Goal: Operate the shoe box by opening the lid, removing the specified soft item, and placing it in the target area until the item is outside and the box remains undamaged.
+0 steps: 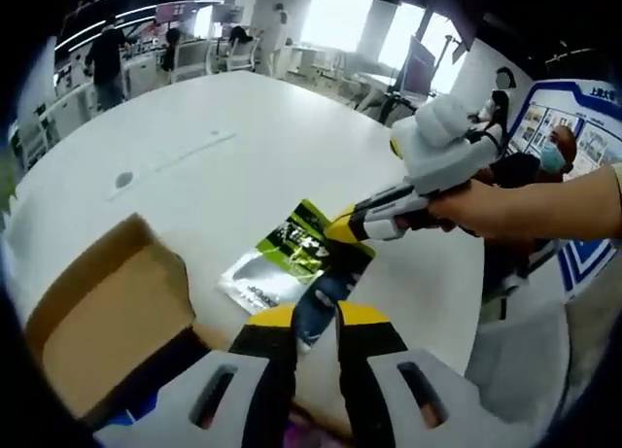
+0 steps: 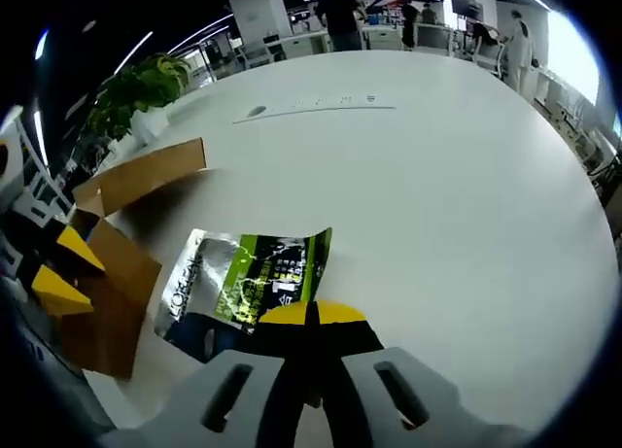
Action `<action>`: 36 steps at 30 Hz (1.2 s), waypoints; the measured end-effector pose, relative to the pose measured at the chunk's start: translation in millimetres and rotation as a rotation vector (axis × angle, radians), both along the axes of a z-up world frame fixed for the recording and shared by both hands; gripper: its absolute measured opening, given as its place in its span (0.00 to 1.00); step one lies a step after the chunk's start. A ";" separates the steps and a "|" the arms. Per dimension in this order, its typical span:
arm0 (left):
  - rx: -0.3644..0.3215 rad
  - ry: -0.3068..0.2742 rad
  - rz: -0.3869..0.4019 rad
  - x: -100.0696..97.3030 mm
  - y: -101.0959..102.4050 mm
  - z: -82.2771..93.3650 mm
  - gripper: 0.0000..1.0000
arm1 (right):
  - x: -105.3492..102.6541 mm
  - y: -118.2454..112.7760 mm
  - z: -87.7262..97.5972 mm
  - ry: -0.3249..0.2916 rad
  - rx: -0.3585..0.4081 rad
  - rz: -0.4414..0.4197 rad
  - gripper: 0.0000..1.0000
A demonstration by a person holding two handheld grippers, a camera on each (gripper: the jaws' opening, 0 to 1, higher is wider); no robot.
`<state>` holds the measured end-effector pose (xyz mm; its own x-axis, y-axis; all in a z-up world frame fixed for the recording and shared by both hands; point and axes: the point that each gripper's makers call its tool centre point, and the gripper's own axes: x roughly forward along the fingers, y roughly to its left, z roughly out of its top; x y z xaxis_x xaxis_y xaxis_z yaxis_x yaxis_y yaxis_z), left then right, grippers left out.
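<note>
A soft pouch (image 1: 282, 256), green, silver and dark blue, lies flat on the white table (image 1: 253, 127) just outside the open brown cardboard box (image 1: 107, 312). In the right gripper view the pouch (image 2: 243, 278) spreads ahead of my right gripper (image 2: 311, 317), whose yellow tips are closed together on its near edge. That right gripper (image 1: 340, 229) enters the left gripper view from the right, held by a hand (image 1: 505, 207). My left gripper (image 1: 316, 322) stands open just short of the pouch's dark end. From the right, the left gripper (image 2: 70, 271) hangs over the box (image 2: 112, 292), jaws apart.
The box's raised flap (image 2: 146, 174) stands at the left of the table (image 2: 437, 176). A potted plant (image 2: 136, 88) sits beyond the table's far left edge. People and office desks (image 1: 107, 54) lie farther back, and a seated person (image 1: 554, 152) is close by the table.
</note>
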<state>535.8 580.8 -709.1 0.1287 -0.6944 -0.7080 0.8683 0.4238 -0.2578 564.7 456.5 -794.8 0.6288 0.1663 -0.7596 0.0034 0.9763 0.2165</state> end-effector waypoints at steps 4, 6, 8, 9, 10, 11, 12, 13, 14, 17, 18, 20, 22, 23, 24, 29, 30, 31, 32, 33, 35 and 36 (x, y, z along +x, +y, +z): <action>-0.010 -0.006 0.011 1.0 6.6 5.4 0.13 | 1.0 1.2 -0.3 0.000 0.008 -0.017 0.00; -0.008 -0.009 0.014 0.6 11.1 6.5 0.13 | 1.5 2.3 0.0 0.000 0.012 -0.023 0.00; -0.007 -0.014 0.018 1.0 16.1 7.8 0.13 | 2.0 3.5 -0.2 0.003 0.024 -0.034 0.00; -0.008 -0.014 0.022 1.4 18.0 8.5 0.13 | 2.3 4.6 0.1 0.003 0.028 -0.036 0.00; -0.010 -0.014 0.027 1.5 19.7 9.5 0.13 | 3.0 5.4 0.3 0.001 0.026 -0.034 0.00; -0.011 -0.015 0.033 1.7 22.0 10.4 0.13 | 3.9 5.3 0.1 -0.002 0.019 -0.031 0.00; -0.011 -0.015 0.036 1.5 23.8 11.2 0.13 | 4.2 5.4 -0.2 -0.001 0.015 -0.029 0.00; -0.012 -0.017 0.039 0.7 26.4 12.3 0.13 | 4.8 4.9 -0.7 -0.001 0.014 -0.028 0.00; -0.012 -0.019 0.040 0.3 28.0 13.2 0.13 | 5.1 4.7 -0.6 -0.002 0.015 -0.027 0.00; -0.011 -0.024 0.048 -1.1 35.2 15.2 0.13 | 2.8 4.3 -1.6 0.004 0.011 -0.005 0.00; -0.012 -0.026 0.051 -1.1 36.9 15.8 0.13 | 2.7 4.1 -1.5 0.001 0.008 0.000 0.01; -0.012 -0.028 0.061 -0.8 41.5 16.6 0.13 | 3.2 0.8 1.7 -0.026 -0.032 0.035 0.04; -0.012 -0.034 0.070 -0.3 45.8 17.7 0.13 | 3.1 -3.6 3.3 -0.032 -0.056 0.042 0.06; -0.011 -0.035 0.073 -0.3 47.4 17.8 0.13 | 2.9 -4.7 4.4 -0.032 -0.053 0.041 0.05; -0.010 -0.037 0.077 0.0 49.4 18.1 0.13 | 3.1 -7.4 5.9 -0.034 -0.052 0.037 0.04; -0.013 -0.043 0.102 0.9 60.7 19.6 0.14 | 2.6 -12.2 8.8 -0.041 -0.066 0.041 0.04; -0.013 -0.043 0.109 1.1 64.0 19.8 0.14 | 2.0 -12.6 9.0 -0.040 -0.069 0.046 0.04; -0.011 -0.044 0.113 1.2 66.5 19.8 0.14 | 1.3 -12.8 9.7 -0.041 -0.073 0.048 0.04; -0.009 -0.048 0.123 2.1 70.9 20.3 0.14 | 0.4 -12.6 10.9 -0.043 -0.075 0.053 0.04; -0.009 -0.049 0.128 2.5 73.4 20.5 0.14 | 0.4 -11.8 12.3 -0.047 -0.072 0.056 0.05; -0.009 -0.049 0.138 2.8 78.7 21.2 0.15 | -1.3 -9.5 15.1 -0.050 -0.075 0.069 0.06; -0.008 -0.051 0.145 3.5 82.8 21.6 0.15 | -2.2 -8.4 16.7 -0.053 -0.080 0.078 0.07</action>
<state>539.3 663.6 -687.5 0.2640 -0.6715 -0.6923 0.8100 0.5440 -0.2188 562.4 448.1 -778.1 0.6556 0.1570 -0.7387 -0.0830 0.9872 0.1361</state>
